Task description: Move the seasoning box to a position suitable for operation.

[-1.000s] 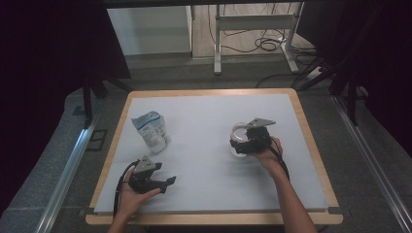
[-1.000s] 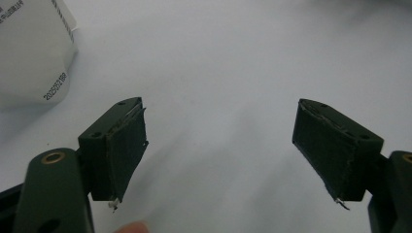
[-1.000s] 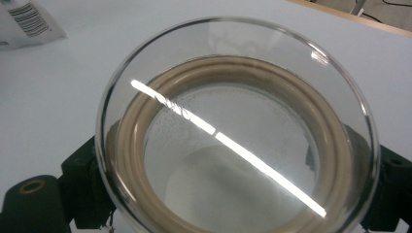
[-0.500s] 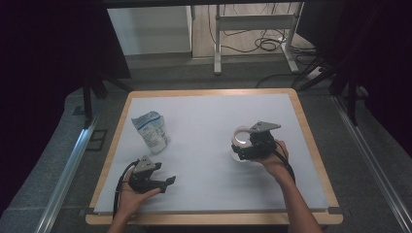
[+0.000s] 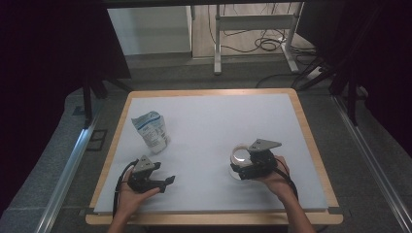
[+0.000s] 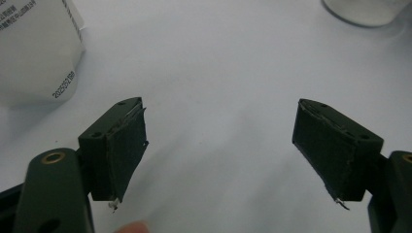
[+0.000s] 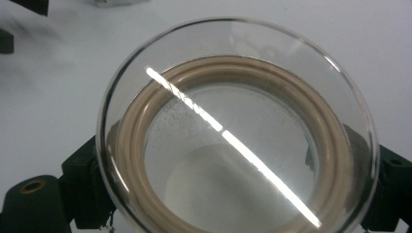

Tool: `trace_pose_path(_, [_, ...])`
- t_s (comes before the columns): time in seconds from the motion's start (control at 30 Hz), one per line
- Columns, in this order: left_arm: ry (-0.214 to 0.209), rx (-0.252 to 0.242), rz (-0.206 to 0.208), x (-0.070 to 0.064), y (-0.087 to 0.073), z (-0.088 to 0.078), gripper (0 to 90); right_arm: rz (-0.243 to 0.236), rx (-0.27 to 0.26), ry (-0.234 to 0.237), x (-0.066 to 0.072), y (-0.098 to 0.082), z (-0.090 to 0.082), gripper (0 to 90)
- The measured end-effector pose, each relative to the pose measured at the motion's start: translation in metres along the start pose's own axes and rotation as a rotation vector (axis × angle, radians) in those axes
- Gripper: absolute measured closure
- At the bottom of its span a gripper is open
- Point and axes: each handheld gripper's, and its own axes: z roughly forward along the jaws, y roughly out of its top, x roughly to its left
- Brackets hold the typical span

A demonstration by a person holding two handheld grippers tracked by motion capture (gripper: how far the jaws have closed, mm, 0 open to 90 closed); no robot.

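Note:
A clear glass jar (image 5: 238, 154) with a beige sealing ring at its mouth is on the right of the white table top (image 5: 218, 114). My right gripper (image 5: 238, 168) is shut on it. In the right gripper view the jar (image 7: 233, 136) is seen from above, a black jaw pressed to each side, my right gripper (image 7: 235, 167) around it. My left gripper (image 5: 170, 180) is at the front left, open, with nothing between its jaws. In the left gripper view my left gripper (image 6: 221, 133) points across bare table, with the jar (image 6: 364, 9) far off at the top right.
A white pouch with blue print (image 5: 151, 130) stands at the table's left, just beyond the left gripper; its printed side (image 6: 34, 48) is near the left jaw. A wooden rim (image 5: 311, 141) frames the table. Beyond it are dark curtains, floor cables and a metal stand.
My right gripper has drawn the jar toward the person's side of the table, roughly a hand's width. The left gripper and the pouch have stayed put.

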Motion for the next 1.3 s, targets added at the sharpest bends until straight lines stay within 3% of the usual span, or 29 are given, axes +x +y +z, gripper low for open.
trace_pose_path(0.23, [-0.001,0.002,0.003,-0.002,0.000,0.001,20.3,0.020,-0.027,-0.021,0.002,-0.003,0.000,9.1])
trace_pose_path(0.3, [0.000,0.001,0.003,-0.002,0.000,0.000,20.3,0.039,-0.034,-0.028,0.003,-0.003,-0.001,2.0])
trace_pose_path(0.47, [0.005,-0.005,0.000,0.000,0.000,-0.002,20.3,0.058,-0.125,-0.034,0.003,0.001,-0.027,3.9])
trace_pose_path(0.53, [0.007,-0.004,-0.002,0.000,0.000,-0.002,20.3,0.075,-0.189,-0.022,0.001,-0.001,-0.048,13.1])
trace_pose_path(0.57, [0.007,-0.003,-0.001,0.000,0.000,-0.001,20.3,0.075,-0.189,-0.022,0.001,-0.001,-0.048,13.1])
trace_pose_path(0.7, [0.006,0.003,0.003,-0.002,0.000,0.000,20.2,0.142,-0.244,-0.056,-0.006,-0.005,-0.073,32.7])
trace_pose_path(0.9, [0.006,0.000,0.001,-0.002,0.000,-0.001,20.2,0.206,-0.243,-0.068,-0.016,-0.014,-0.090,68.1])
trace_pose_path(1.03, [0.005,0.005,0.001,-0.003,-0.001,0.000,20.2,0.198,-0.237,-0.074,-0.016,-0.019,-0.093,85.0])
trace_pose_path(1.1, [0.003,0.007,-0.003,-0.003,-0.002,0.001,20.2,0.190,-0.233,-0.070,-0.015,-0.021,-0.092,89.8])
trace_pose_path(1.3, [0.006,0.014,-0.004,-0.002,-0.003,0.003,20.3,0.140,-0.191,-0.077,-0.008,-0.020,-0.089,90.0])
